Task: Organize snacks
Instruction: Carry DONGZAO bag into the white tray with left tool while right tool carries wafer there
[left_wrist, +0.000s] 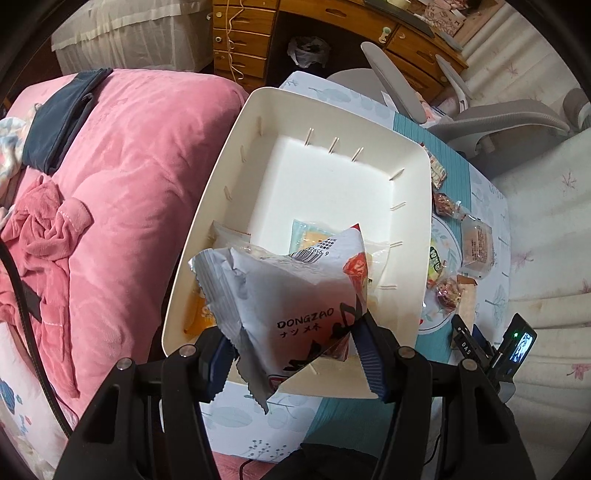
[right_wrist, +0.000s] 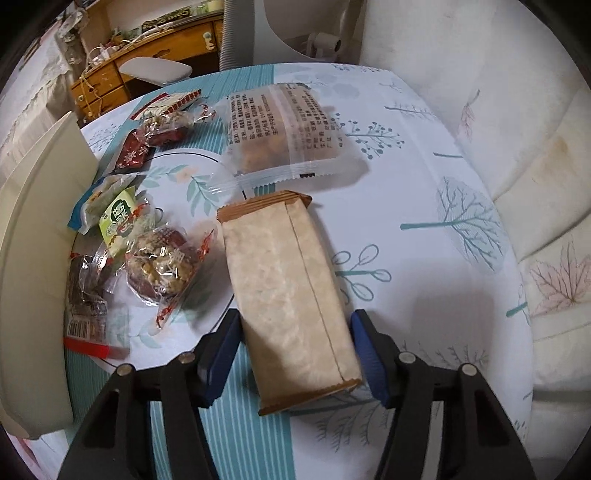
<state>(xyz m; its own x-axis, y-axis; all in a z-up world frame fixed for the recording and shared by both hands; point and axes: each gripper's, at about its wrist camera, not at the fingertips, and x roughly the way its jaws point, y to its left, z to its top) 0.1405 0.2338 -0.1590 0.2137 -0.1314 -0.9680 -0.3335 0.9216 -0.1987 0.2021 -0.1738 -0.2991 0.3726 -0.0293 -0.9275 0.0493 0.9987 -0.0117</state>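
Observation:
My left gripper (left_wrist: 295, 354) is shut on a grey and white snack bag marked DONGZAO (left_wrist: 291, 295) and holds it over the near end of a white bin (left_wrist: 332, 110). The bin holds a pale yellow packet (left_wrist: 314, 236), an orange packet (left_wrist: 199, 317) and a clear one. My right gripper (right_wrist: 291, 354) straddles a beige paper-wrapped snack bar (right_wrist: 291, 295) lying on the table; its fingers sit close on both sides, and contact is unclear. A clear packet of brown cake (right_wrist: 284, 129) lies beyond it.
Several small wrapped sweets and packets (right_wrist: 155, 266) lie on the leaf-print tablecloth (right_wrist: 424, 258) between the bin wall (right_wrist: 33, 258) and the bar. A pink quilt (left_wrist: 122, 184) lies left of the bin. A grey chair (left_wrist: 480, 122) and wooden drawers (left_wrist: 240, 40) stand behind.

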